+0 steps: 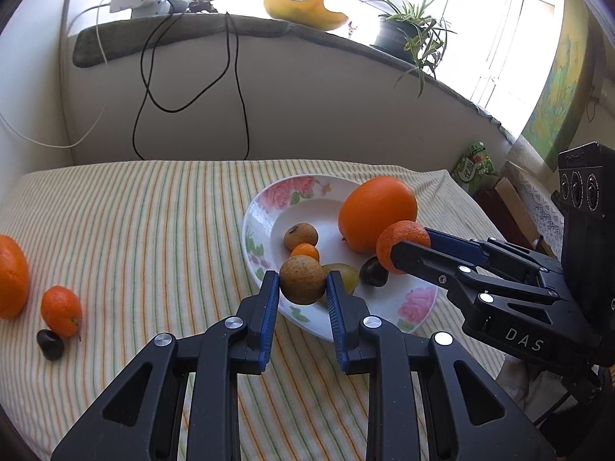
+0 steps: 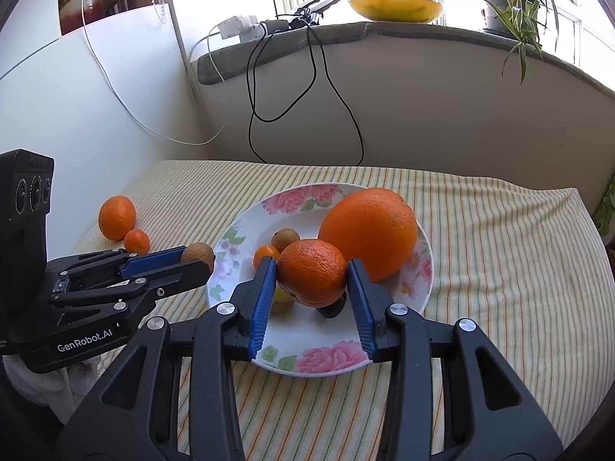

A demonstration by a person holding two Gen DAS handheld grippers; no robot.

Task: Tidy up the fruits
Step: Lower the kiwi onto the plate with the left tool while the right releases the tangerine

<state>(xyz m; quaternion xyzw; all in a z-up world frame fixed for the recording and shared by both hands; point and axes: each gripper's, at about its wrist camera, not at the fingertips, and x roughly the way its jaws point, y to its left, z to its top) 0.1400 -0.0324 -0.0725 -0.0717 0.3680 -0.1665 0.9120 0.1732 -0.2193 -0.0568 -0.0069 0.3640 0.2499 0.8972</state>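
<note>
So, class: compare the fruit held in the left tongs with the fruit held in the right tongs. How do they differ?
The brown fruit in the left tongs is dull tan and speckled; the mandarin in the right tongs is bright orange with pitted skin. The brown fruit looks smaller than the mandarin. Both are roundish, gripped between blue pads above the flowered plate.

Both units built the same: matte black plastic linkage arms w/ triangular cut-outs, round silver pivot screws at the joints.

Left gripper (image 1: 302,288): fingers (image 1: 268,307) lined w/ blue ribbed pads. Seen from right wrist cam, body is marked "GenRobot.AI" in white; a black camera block w/ three round lenses is mounted at rear.

Right gripper (image 2: 312,276): same blue ribbed pads (image 2: 261,307), four silver screws visible across the arms. From left wrist cam, white lettering "DAS" is seen on the housing, plus an identical three-lens black block behind.
</note>
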